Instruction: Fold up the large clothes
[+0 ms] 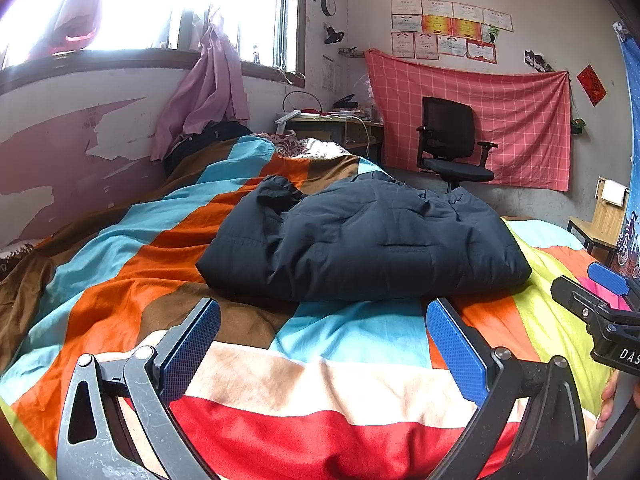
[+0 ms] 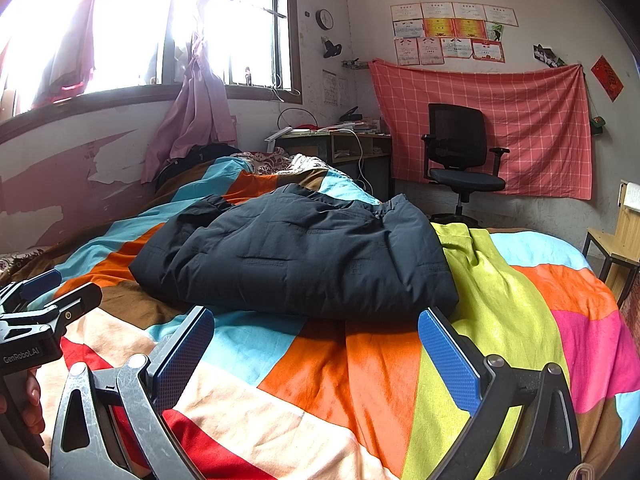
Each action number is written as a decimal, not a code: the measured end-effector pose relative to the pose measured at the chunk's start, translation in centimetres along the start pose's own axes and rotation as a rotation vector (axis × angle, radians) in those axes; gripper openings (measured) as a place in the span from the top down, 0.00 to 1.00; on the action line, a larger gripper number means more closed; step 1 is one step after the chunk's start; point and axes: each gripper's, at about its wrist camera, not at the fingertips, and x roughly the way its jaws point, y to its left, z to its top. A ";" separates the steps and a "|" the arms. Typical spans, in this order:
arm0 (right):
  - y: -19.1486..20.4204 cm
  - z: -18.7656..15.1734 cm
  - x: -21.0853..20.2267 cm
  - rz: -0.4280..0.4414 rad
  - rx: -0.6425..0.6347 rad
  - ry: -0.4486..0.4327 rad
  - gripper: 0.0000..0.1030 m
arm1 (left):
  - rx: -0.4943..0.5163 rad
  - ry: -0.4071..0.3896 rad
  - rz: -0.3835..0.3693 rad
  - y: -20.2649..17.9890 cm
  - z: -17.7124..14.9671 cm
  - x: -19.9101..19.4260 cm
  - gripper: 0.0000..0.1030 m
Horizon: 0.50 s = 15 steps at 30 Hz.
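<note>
Two grippers hang low over the near part of a bed, both with their blue-padded fingers spread wide and nothing between them. The left gripper (image 1: 323, 346) sits just short of the near edge of a dark navy jacket (image 1: 360, 244), and the right gripper (image 2: 316, 354) is likewise just short of that same edge, neither touching it. The jacket lies folded into a thick rectangular bundle in the middle of the bed, on a bedspread (image 1: 248, 372) of bright patches in orange, blue, brown, red and yellow-green. In the left view the right gripper shows at the far right edge; in the right view the left one shows at the left edge, with fingertips of a hand (image 2: 34, 408) below it. Beyond the bed, a black office chair (image 2: 460, 156) stands before a red checked cloth (image 2: 528, 120) hung on the wall.
</note>
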 end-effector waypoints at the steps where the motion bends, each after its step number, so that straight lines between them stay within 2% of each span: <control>1: 0.0 0.0 0.0 0.000 0.000 0.000 0.00 | 0.000 0.000 -0.001 0.0 0.0 0.0 0.02; 15: 0.1 0.0 0.0 0.000 0.000 -0.001 0.00 | -0.002 -0.001 -0.001 -0.1 -0.1 -0.1 0.02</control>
